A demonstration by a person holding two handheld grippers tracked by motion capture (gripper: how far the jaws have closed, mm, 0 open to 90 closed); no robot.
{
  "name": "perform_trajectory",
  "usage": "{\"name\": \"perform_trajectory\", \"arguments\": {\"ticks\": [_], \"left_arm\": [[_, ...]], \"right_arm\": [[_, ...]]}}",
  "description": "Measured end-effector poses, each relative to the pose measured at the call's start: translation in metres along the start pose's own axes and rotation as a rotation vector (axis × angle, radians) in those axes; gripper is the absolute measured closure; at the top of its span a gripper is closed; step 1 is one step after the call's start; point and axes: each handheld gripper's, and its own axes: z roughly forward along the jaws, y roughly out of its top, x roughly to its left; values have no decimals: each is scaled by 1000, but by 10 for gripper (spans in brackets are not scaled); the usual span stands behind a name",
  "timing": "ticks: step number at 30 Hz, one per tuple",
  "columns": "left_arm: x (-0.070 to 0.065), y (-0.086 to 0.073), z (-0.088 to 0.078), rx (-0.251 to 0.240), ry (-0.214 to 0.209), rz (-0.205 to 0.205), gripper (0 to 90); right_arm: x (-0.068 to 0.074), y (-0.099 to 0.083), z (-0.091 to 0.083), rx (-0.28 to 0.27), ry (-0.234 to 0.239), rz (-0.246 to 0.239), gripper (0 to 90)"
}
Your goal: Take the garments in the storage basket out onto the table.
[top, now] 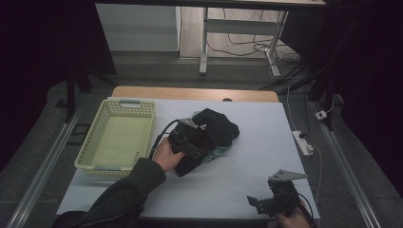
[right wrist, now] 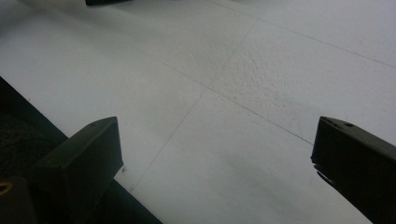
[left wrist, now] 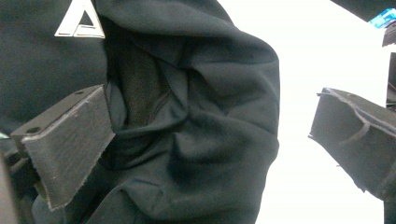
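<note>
A black garment (top: 216,128) lies bunched in the middle of the white table (top: 266,147), with a bit of pale blue cloth (top: 219,152) showing at its near edge. My left gripper (top: 190,140), held in a hand, rests at the garment's left side. In the left gripper view its jaws (left wrist: 210,140) stand wide apart. Folds of the black garment (left wrist: 196,116) lie between them, against the left jaw and apart from the right one. A white triangle mark (left wrist: 79,21) sits on the fabric. My right gripper (top: 259,203) hovers open at the table's near right corner, with bare table between its jaws (right wrist: 215,154).
A pale yellow-green plastic basket (top: 130,102) stands at the table's left side with nothing visible inside it. A white power strip (top: 302,142) and its cable lie off the right edge. A desk frame and cables stand on the floor beyond the table.
</note>
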Motion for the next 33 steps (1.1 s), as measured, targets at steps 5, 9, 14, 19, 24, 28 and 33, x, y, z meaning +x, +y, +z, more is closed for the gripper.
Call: {"name": "perform_trajectory", "arguments": {"ticks": [5,9,14,19,24,28,33], "left_arm": [[1,-3,-6,-17,-6,3,0],[1,-4,-11,-23,-7,9,0],[0,-6,-18,-35,-9,10,0],[0,-9,-24,-45,-23,-1,0],[-1,-13,-31,-58,-26,-8,0],[-2,-16,-37,-56,-21,-6,0],[-2,-20,-43,-64,-19,-8,0]], "right_arm": [[-1,0,0,-5,4,6,15],[-1,0,-1,-8,7,8,10],[-1,0,-1,-10,10,15,9],[-1,-1,-1,-15,11,15,9],[-1,-1,-2,-18,8,15,8],[0,-1,-3,-23,5,16,8],[0,-2,-4,-25,0,15,8]]}}
